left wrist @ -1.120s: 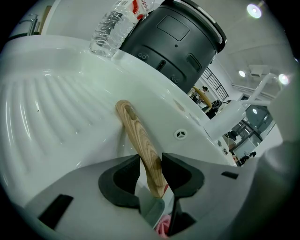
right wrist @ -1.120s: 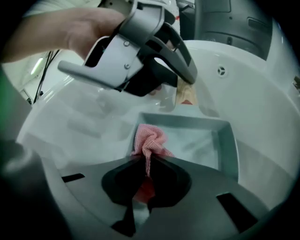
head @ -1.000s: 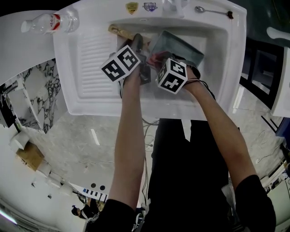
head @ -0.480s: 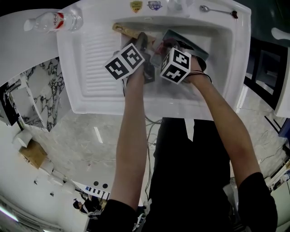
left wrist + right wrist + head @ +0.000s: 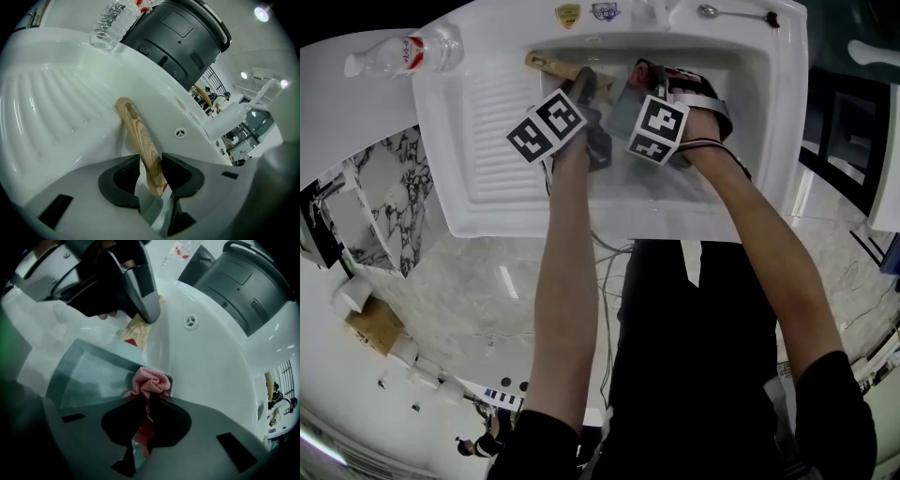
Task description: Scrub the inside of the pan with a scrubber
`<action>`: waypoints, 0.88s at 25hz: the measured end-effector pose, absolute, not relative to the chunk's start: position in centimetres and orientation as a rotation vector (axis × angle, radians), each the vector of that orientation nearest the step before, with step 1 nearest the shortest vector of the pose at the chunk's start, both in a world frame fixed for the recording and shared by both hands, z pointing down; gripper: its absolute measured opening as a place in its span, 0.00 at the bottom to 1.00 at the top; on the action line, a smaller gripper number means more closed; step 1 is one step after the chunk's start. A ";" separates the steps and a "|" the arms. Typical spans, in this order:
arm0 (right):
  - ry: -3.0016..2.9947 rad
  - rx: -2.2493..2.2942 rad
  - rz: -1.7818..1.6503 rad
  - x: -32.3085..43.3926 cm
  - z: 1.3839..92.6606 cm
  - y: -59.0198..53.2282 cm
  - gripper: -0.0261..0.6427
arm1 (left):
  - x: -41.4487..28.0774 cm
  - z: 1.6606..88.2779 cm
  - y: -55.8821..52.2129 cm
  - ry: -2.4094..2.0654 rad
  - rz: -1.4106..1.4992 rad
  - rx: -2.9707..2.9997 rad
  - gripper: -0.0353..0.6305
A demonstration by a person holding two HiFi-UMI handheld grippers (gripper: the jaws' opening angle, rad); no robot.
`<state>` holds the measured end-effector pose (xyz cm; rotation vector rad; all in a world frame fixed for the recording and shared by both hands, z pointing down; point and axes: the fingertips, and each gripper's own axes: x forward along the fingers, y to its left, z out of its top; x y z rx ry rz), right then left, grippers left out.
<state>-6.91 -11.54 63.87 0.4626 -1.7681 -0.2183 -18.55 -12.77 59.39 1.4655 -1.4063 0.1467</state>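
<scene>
A grey rectangular pan (image 5: 712, 105) lies tilted in the white sink basin (image 5: 750, 141), and its wooden handle (image 5: 546, 64) points to the far left. My left gripper (image 5: 589, 86) is shut on that handle (image 5: 140, 140), with a pad on each side of it. My right gripper (image 5: 643, 79) is shut on a crumpled pink scrubber cloth (image 5: 150, 382). The cloth presses on the pan's inside (image 5: 89, 376) at its far corner, next to the handle's root. In the right gripper view the left gripper (image 5: 136, 291) hangs just above the pan.
A ribbed draining board (image 5: 492, 122) lies left of the basin, and a plastic water bottle (image 5: 403, 49) lies beyond it. A spoon (image 5: 736, 15) rests on the sink's far rim. A dark round appliance (image 5: 180, 37) stands behind the sink. An overflow hole (image 5: 190, 321) sits in the basin wall.
My right gripper has slid the pink cloth across the pan toward its far corner and turned its wrist. The left gripper has kept its hold on the handle without moving.
</scene>
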 end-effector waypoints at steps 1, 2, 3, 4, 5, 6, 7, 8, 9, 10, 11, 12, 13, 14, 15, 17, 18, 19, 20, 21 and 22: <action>-1.741 0.450 -0.217 -6.1 64.0 -11.2 0.10 | -18.4 59.4 -12.8 -1.394 0.141 1.463 0.30; -1.718 0.442 -0.208 -5.3 64.2 -10.9 0.10 | -18.3 59.4 -12.8 -1.386 0.137 1.461 0.30; -1.698 0.434 -0.196 -4.4 64.3 -10.6 0.10 | -18.3 59.4 -12.8 -1.384 0.137 1.460 0.30; -1.680 0.426 -0.186 -3.6 64.3 -10.3 0.10 | -18.3 59.4 -12.8 -1.385 0.139 1.459 0.31; -1.662 0.416 -0.179 -2.8 64.4 -9.9 0.10 | -18.4 59.4 -12.8 -1.388 0.142 1.458 0.31; -1.645 0.407 -0.172 -1.9 64.5 -9.5 0.10 | -18.4 59.4 -12.7 -1.390 0.146 1.455 0.31; -1.627 0.401 -0.165 -1.1 64.6 -9.2 0.10 | -18.4 59.4 -12.7 -1.392 0.149 1.449 0.32; -1.608 0.399 -0.156 -0.4 64.6 -8.9 0.10 | -18.5 59.4 -12.7 -1.392 0.150 1.442 0.32; -1.588 0.401 -0.145 0.2 64.7 -8.7 0.10 | -18.5 59.4 -12.7 -1.389 0.151 1.434 0.32; -1.568 0.404 -0.132 0.8 64.6 -8.5 0.10 | -18.5 59.3 -12.7 -1.385 0.158 1.429 0.32; -1.550 0.408 -0.118 1.3 64.6 -8.4 0.10 | -18.6 59.3 -12.7 -1.380 0.177 1.430 0.32; -1.535 0.413 -0.104 1.7 64.5 -8.3 0.10 | -18.6 59.2 -12.7 -1.376 0.210 1.439 0.32; -1.527 0.418 -0.092 2.0 64.3 -8.1 0.10 | -18.5 59.0 -12.5 -1.371 0.251 1.452 0.32; -1.526 0.424 -0.081 2.3 64.0 -7.9 0.10 | -18.4 58.8 -12.2 -1.366 0.294 1.468 0.31; -1.532 0.431 -0.073 2.5 63.6 -7.7 0.10 | -18.2 58.4 -11.8 -1.361 0.327 1.483 0.31; -1.549 0.448 -0.067 2.7 62.7 -7.7 0.10 | -17.8 57.4 -11.3 -1.356 0.349 1.511 0.31; -1.558 0.459 -0.071 2.8 62.2 -7.9 0.10 | -17.6 56.8 -11.1 -1.355 0.343 1.522 0.31; -1.567 0.472 -0.078 2.9 61.6 -8.1 0.10 | -17.4 56.1 -10.9 -1.354 0.335 1.533 0.30; -1.578 0.485 -0.086 3.0 60.9 -8.3 0.10 | -17.2 55.5 -10.6 -1.355 0.330 1.546 0.29; -1.593 0.497 -0.091 2.9 60.2 -8.4 0.10 | -17.0 54.8 -10.3 -1.355 0.329 1.559 0.29; -1.610 0.508 -0.094 2.8 59.4 -8.5 0.10 | -16.9 54.2 -9.9 -1.355 0.330 1.574 0.29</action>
